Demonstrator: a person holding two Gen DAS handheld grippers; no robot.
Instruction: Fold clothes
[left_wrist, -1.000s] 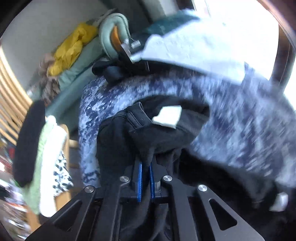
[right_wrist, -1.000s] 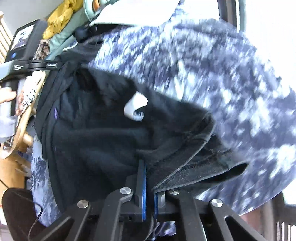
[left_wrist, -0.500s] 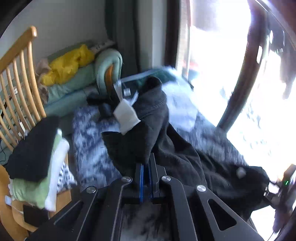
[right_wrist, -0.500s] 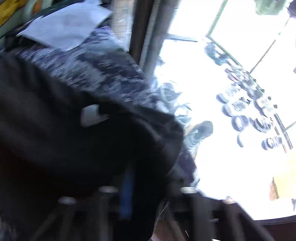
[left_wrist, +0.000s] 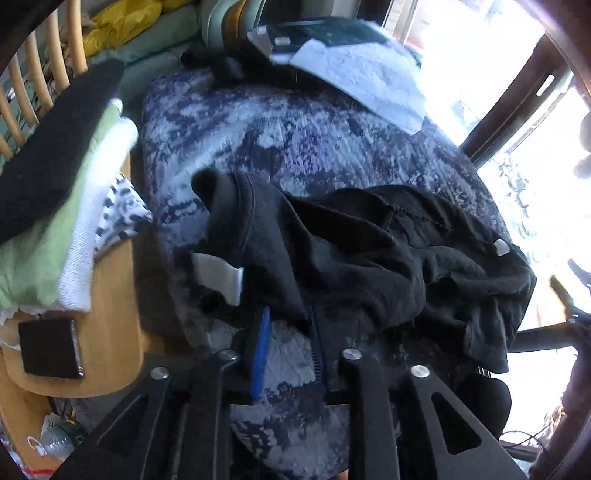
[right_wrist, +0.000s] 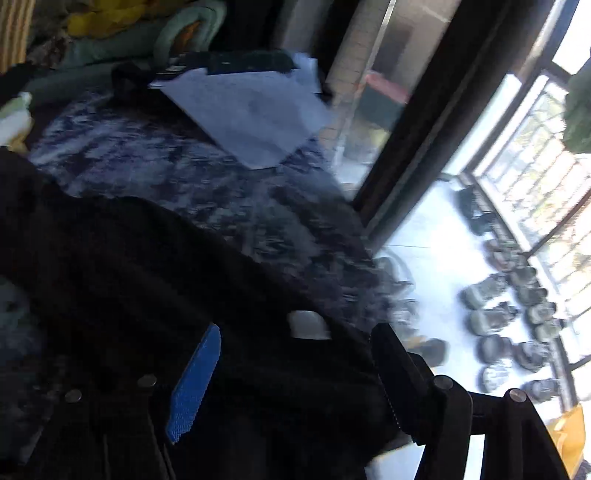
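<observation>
Our left gripper and right gripper both stood with jaws parted, gripping nothing, over the crumpled black garment along the blue mottled bedspread's near edge; a white sheet lay at its far edge.

i'm seeing a black garment with white tags on a blue-and-white mottled bedspread, blue pads lining my black left gripper.

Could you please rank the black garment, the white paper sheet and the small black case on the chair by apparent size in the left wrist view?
1. black garment
2. white paper sheet, farther away, so true size unsure
3. small black case
</observation>
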